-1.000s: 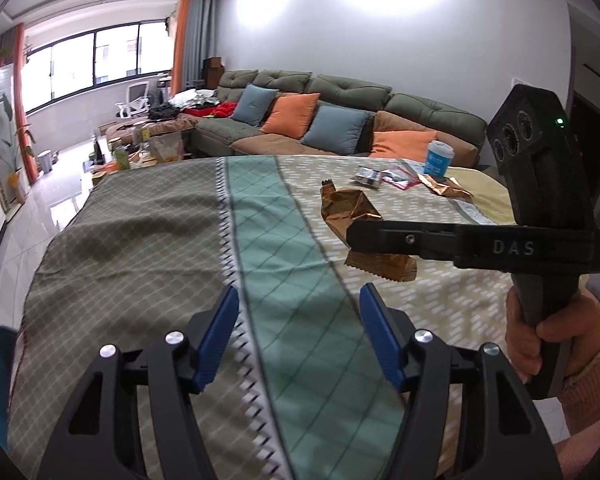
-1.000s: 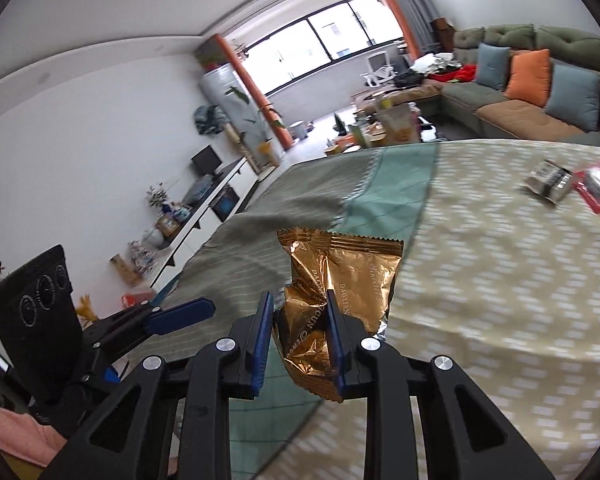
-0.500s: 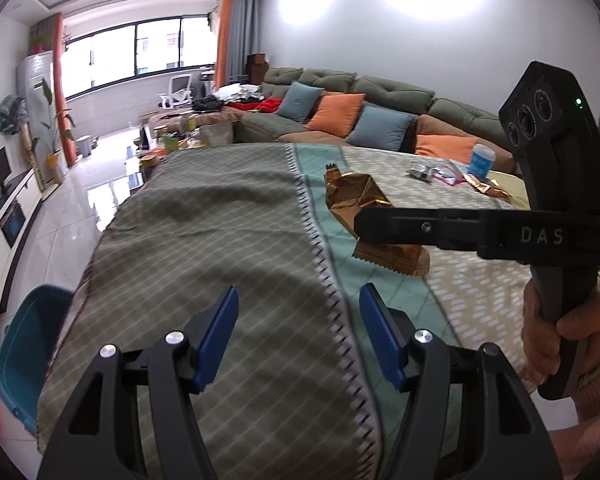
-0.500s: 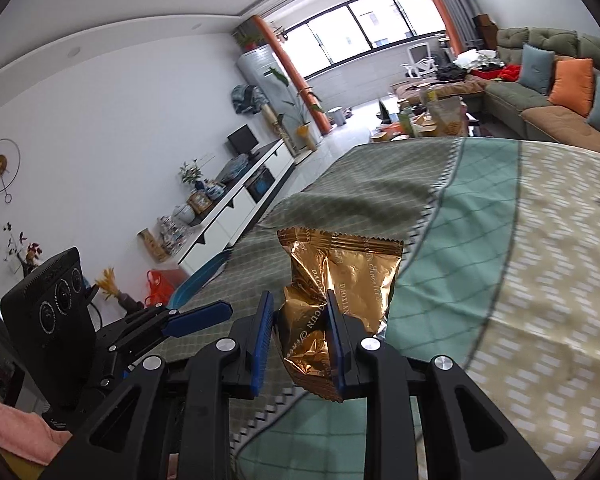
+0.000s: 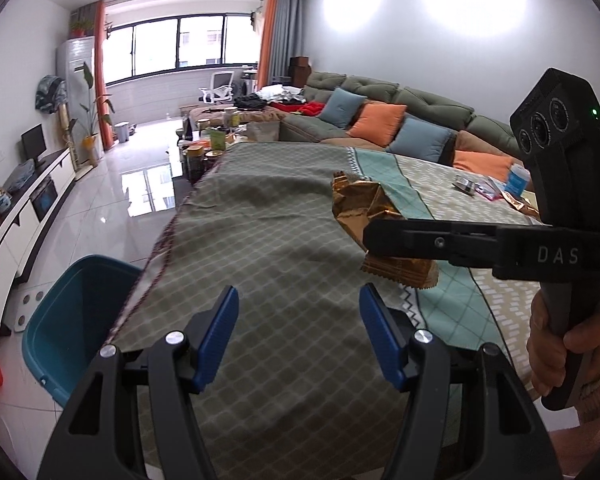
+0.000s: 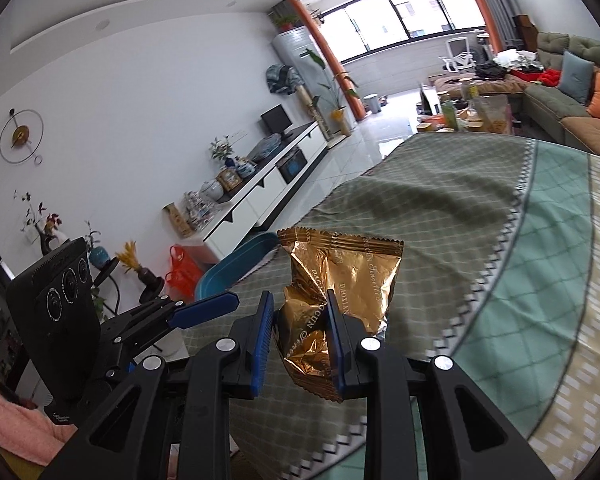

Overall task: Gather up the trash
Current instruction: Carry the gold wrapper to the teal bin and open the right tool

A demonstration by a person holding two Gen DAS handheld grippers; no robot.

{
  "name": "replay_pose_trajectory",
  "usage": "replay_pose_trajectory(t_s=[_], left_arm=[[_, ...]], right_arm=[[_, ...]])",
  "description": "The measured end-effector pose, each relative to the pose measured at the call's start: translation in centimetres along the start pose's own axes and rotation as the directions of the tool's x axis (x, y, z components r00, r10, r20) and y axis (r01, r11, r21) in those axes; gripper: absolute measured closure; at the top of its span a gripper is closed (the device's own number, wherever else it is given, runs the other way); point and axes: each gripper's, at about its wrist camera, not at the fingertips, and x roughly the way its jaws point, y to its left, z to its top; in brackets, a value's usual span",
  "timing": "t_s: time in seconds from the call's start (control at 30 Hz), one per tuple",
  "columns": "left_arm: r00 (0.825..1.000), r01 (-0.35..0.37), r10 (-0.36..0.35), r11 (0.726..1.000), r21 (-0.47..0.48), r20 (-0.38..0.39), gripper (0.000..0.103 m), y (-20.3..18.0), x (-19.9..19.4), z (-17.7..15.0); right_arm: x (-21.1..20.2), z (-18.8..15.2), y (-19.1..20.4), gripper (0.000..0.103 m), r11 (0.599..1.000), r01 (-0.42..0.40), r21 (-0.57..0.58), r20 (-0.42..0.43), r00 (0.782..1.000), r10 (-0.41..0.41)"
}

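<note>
Setting: a home living room. Indicators: a long green sofa [image 5: 400, 108] with orange and blue cushions at far right, a white TV cabinet [image 6: 260, 196] along the left wall, a cloth-covered table [image 5: 260, 240] near, full-width windows [image 5: 180, 46] at the far end.

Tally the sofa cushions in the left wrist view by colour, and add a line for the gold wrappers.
Blue cushions: 2, first blue cushion and second blue cushion
Orange cushions: 2, first orange cushion and second orange cushion
Gold wrappers: 2, held gold wrapper and far gold wrapper
Total: 6
</note>
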Motion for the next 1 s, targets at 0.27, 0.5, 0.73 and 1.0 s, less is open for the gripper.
replay_pose_trajectory(t_s=[0.27,0.5,0.73,1.0], left_arm=[[0.999,-0.036,0.037,0.999,-0.029,0.010,0.039,1.6,-1.1,-0.3],[0.997,-0.075,0.076,0.995,-0.061,0.022,0.039,3.2,-2.1,-0.7],[0.992,-0.116,0.120,0.989,-0.095,0.028,0.039,4.9,-3.2,-1.2],[0.988,-0.145,0.150,0.982,-0.121,0.036,0.039,6.3,-4.1,-1.2]], right_arm=[[1.9,0.3,1.8,0.078,0.998,-0.047,-0.037,-0.030,0.998,0.046],[3.5,1.2,3.3,0.078,0.994,-0.086,-0.066,-0.046,0.995,0.083],[5.5,1.6,4.6,0.077,0.988,-0.126,-0.087,-0.076,0.990,0.120],[6.9,1.9,5.9,0.077,0.982,-0.150,-0.111,-0.104,0.985,0.139]])
